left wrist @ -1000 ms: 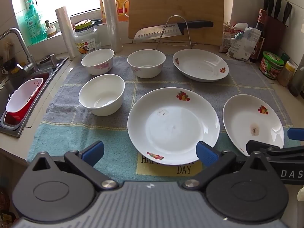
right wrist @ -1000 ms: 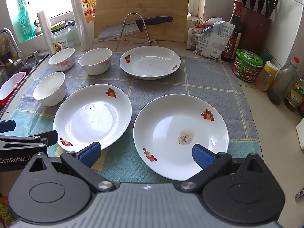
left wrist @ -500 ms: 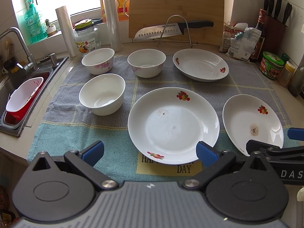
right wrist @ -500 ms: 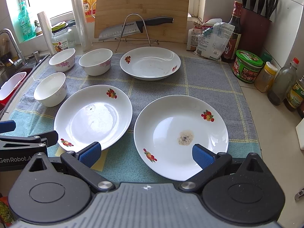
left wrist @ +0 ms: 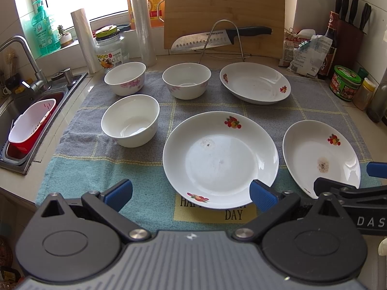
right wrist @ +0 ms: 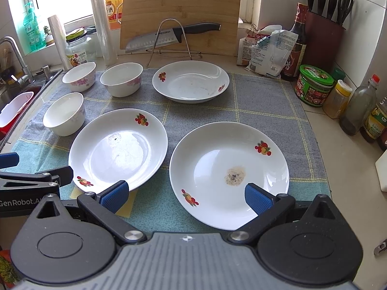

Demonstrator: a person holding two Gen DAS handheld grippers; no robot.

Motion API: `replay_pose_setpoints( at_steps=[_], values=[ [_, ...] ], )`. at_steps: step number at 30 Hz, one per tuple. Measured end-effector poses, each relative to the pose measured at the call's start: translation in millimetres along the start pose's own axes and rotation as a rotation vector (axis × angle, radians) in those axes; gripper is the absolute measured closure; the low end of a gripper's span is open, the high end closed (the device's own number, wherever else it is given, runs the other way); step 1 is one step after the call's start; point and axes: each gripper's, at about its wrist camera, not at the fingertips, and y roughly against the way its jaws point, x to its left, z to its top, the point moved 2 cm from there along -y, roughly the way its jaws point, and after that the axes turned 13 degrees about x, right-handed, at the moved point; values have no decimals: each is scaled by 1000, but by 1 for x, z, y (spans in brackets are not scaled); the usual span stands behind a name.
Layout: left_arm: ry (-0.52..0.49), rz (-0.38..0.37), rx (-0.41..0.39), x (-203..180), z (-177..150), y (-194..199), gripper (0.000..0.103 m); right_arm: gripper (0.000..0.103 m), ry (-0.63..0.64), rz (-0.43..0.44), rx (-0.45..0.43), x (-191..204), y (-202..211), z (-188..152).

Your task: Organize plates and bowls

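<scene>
The left gripper (left wrist: 191, 192) is held level and low over the near edge of the towel (left wrist: 79, 169), its blue-padded fingers (left wrist: 119, 192) spread wide with nothing between them. The right gripper (right wrist: 185, 197) is held beside it in the same pose, jaws likewise wide apart and empty, its pads (right wrist: 255, 199) seen over the near rim of the stained plate (right wrist: 228, 175).

In the right wrist view, that stained plate is placed at 6 o'clock on the towel, and a second plate (right wrist: 118, 148) is laid just beside it at 9 o'clock, apart from it. A third plate (right wrist: 191, 81) is set at 12 o'clock, below the knife (right wrist: 169, 35) resting on a wire stand against the cutting board (right wrist: 179, 7).

Three bowls are stood upright and apart from one another at 10 o'clock: a near bowl (right wrist: 64, 113), a far left bowl (right wrist: 78, 76) and a middle bowl (right wrist: 121, 78). The sink (left wrist: 29, 111) is seen at 9 o'clock in the left wrist view.
</scene>
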Motion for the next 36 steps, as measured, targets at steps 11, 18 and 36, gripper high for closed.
replay_pose_setpoints(
  at_steps=[11, 18, 36],
  values=[
    [2, 0, 0, 0, -1, 2, 1, 0, 2, 2, -6, -1, 0, -2],
    [2, 1, 1, 0, -2, 2, 1, 0, 3, 0, -11, -2, 1, -3],
    [-3, 1, -2, -7, 0, 4, 1, 0, 14, -2, -32, -5, 4, -4]
  ],
)
